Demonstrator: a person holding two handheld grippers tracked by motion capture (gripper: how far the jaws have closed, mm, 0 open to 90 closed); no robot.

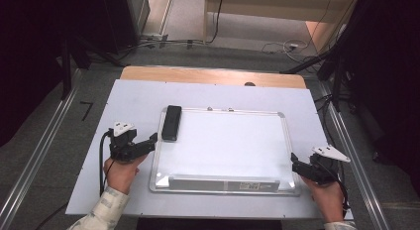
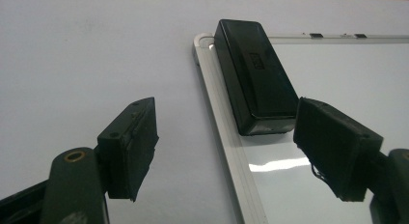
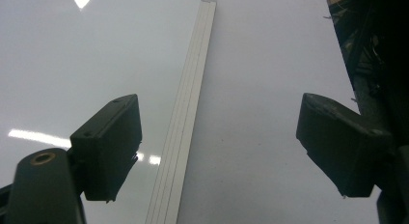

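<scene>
The left claw point(image 1: 152, 139) rests low over the desk point(image 1: 94, 155) with its jaws standing partly apart and nothing between them. In the left gripper view the left claw point(image 2: 226, 151) straddles the left frame of the whiteboard point(image 2: 337, 79): one jaw hangs over the bare desk surface and the other over the board's glossy face. The black eraser point(image 2: 255, 84) lies just ahead of the claw, near the tip of the jaw on the board side, resting on the board's top left corner along the frame; no pad touches it. In the high view the eraser point(image 1: 171, 122) sits just beyond the left claw, a little toward the board. The right claw point(image 1: 294, 160) is at the whiteboard's right edge, well apart from the eraser. In the right gripper view the right claw point(image 3: 219, 147) is wide open and empty, its jaws astride the board's metal frame point(image 3: 185, 118), one above the board, one above the desk.
</scene>
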